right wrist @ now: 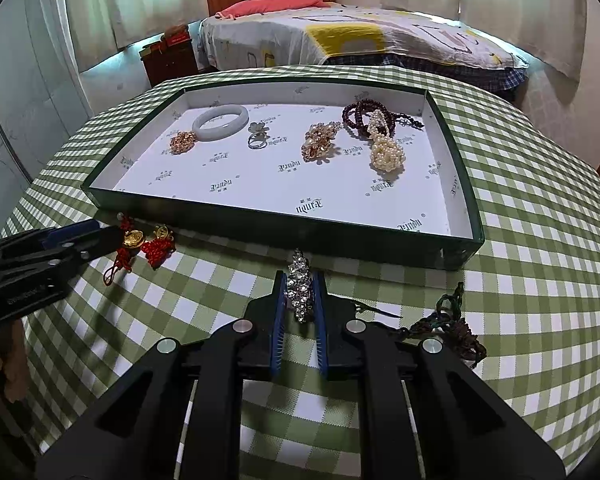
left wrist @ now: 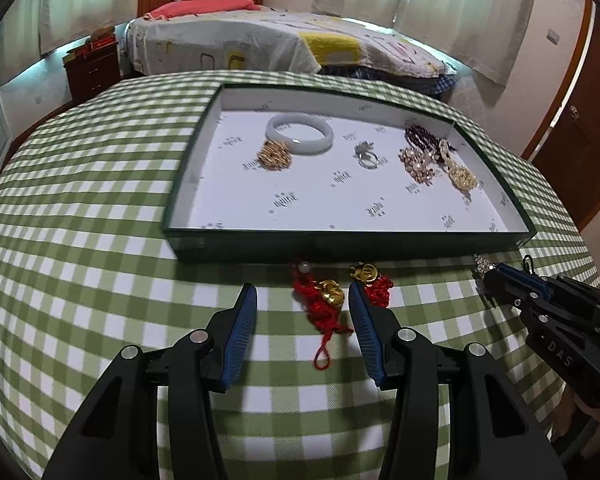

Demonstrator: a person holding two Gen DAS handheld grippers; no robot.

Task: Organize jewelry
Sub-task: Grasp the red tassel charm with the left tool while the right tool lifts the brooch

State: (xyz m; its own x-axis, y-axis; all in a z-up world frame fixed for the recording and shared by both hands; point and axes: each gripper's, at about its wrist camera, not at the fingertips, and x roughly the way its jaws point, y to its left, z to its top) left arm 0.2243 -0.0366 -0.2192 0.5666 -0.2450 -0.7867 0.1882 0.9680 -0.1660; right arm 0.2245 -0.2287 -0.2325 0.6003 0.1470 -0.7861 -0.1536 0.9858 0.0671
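Right fingers [right wrist: 278, 322] tight around a glittering silver rhinestone piece [right wrist: 300, 292].

"DAS" in pale letters on the right claw [left wrist: 487, 276] body; tray [right wrist: 466, 216] lining print illegible

A green-and-white checked tablecloth [right wrist: 520, 216] is covering the table. The tray [right wrist: 260, 226] is showing dark green walls and a white lining printed with dark lettering. Inside, toward its far edge, a pale milky bangle [right wrist: 220, 120] is lying beside a gold cluster [right wrist: 182, 142]; dark maroon beads [right wrist: 362, 114] and cream pearls [right wrist: 386, 152] are sitting near its right edge. Red knotted cords with gold charms [left wrist: 326, 294] are glowing along the tray's near edge. Blue pads [right wrist: 279, 332] are lining black grippers, flanking a silvery sparkling piece [right wrist: 300, 292].
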